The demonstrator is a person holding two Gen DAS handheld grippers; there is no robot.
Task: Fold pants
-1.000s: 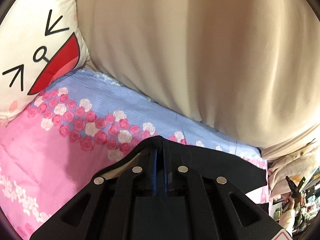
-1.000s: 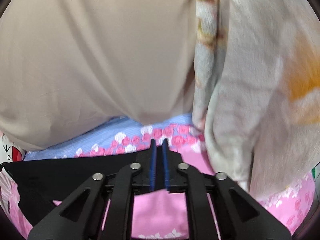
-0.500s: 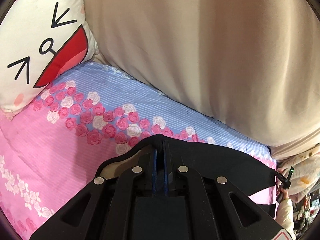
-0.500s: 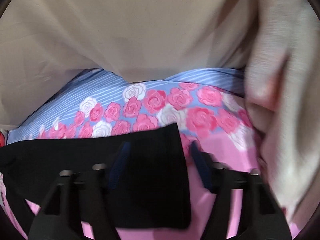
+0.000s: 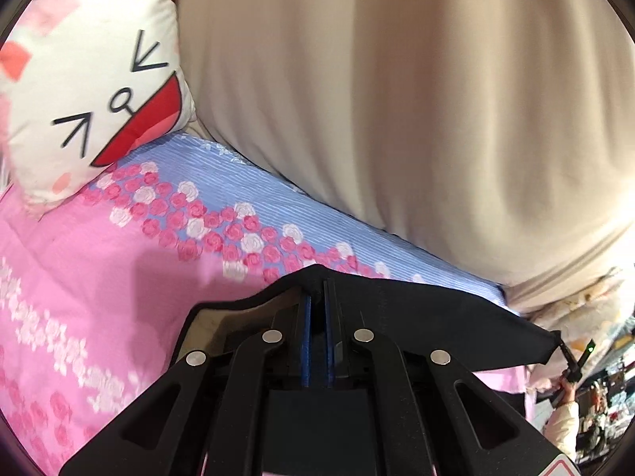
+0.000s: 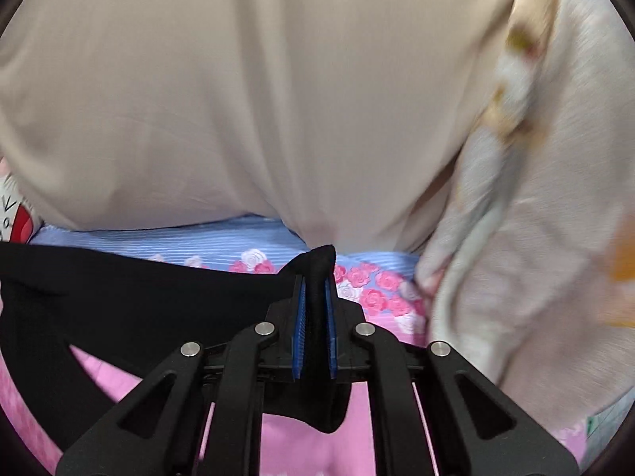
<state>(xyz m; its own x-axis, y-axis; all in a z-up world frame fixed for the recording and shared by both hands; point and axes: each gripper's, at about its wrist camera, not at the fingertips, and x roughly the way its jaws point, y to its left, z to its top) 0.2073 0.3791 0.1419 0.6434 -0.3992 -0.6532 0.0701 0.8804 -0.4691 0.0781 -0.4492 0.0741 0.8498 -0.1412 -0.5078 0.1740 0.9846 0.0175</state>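
The black pants (image 5: 428,309) hang stretched between my two grippers above a pink and blue floral bedsheet (image 5: 99,277). My left gripper (image 5: 317,297) is shut on one corner of the black pants. In the right wrist view my right gripper (image 6: 315,289) is shut on the other corner, with a bunch of black fabric pinched between the blue pads. The pants (image 6: 139,301) run off to the left from there. The right gripper also shows at the far right of the left wrist view (image 5: 571,361).
A big beige cushion or duvet (image 5: 397,99) fills the back of the bed. A white cartoon-face pillow (image 5: 91,107) lies at the far left. A cream fleece blanket (image 6: 535,218) is bunched at the right.
My right gripper was open over the pants corner half a second ago and has shut on it again. The left gripper kept its hold and drifted slightly.
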